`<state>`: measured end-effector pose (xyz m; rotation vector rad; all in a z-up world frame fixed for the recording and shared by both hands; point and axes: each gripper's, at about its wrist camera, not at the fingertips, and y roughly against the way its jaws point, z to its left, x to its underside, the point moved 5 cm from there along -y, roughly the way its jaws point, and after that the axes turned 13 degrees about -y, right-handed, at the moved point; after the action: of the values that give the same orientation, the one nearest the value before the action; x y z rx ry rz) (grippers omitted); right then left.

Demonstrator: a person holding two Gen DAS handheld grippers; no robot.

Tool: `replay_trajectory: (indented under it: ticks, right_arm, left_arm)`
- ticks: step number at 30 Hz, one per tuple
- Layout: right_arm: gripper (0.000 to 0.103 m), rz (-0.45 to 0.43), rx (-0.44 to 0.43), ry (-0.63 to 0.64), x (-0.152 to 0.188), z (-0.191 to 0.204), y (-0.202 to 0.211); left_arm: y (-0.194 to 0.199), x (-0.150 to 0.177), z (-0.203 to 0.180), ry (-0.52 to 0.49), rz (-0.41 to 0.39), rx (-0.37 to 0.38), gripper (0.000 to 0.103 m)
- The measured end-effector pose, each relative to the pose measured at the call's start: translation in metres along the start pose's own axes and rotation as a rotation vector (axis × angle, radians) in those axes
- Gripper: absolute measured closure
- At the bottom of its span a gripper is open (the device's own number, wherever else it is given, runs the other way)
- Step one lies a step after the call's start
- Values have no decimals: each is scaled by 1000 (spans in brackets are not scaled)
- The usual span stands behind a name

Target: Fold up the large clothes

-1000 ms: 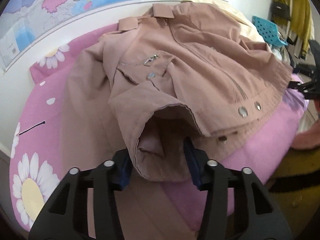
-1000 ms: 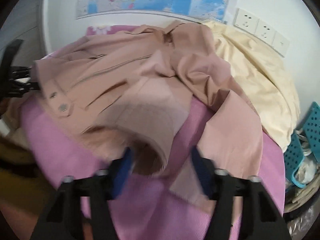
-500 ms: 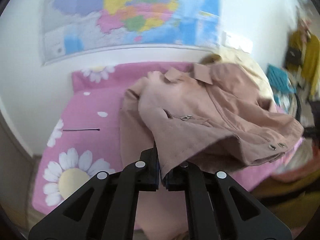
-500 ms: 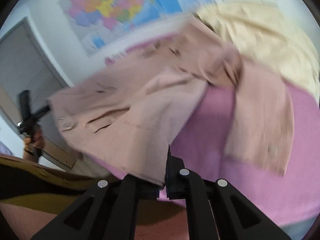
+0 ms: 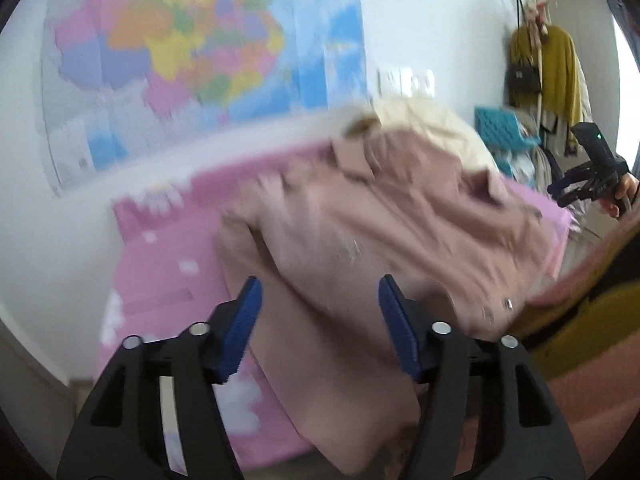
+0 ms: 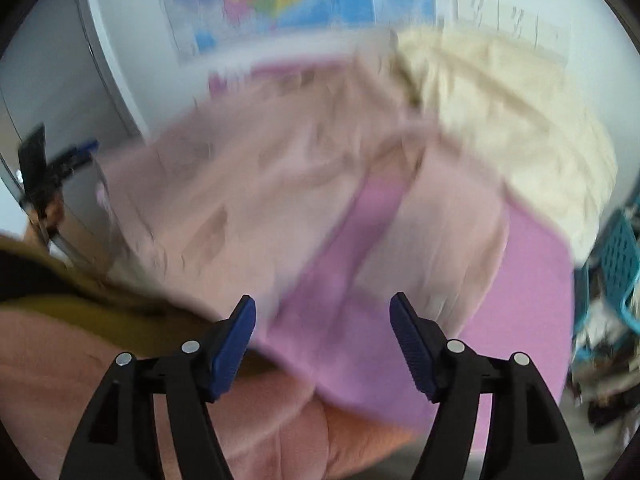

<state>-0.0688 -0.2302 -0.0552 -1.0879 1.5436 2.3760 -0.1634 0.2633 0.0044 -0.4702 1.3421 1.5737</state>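
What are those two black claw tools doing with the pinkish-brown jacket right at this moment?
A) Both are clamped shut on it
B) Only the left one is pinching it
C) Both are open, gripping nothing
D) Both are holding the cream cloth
C: the left gripper and the right gripper each show blue pads spread wide apart, with the jacket lying loose on the pink bed.
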Motion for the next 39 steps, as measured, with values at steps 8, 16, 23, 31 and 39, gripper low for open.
replay_trajectory:
  ticks: [8, 16, 23, 31, 39]
  right_arm:
    - [31, -189, 331, 163, -120, 25, -101]
    - [101, 8, 267, 122, -182, 3, -180]
    - [102, -148, 270, -65, -249, -51, -106]
    - [93, -27, 300, -183, -223, -93, -171]
    - [33, -185, 182, -305, -165, -124, -66]
  left_arm:
    - [-89, -68, -10, -128, 24, 37, 36]
    - [-192, -100, -9, -101, 113, 68, 35]
    - [-257, -111, 8, -10, 160, 62, 40]
    - [-322, -89, 1, 23, 321, 124, 45]
    - [-296, -109, -31, -48, 271, 218, 40]
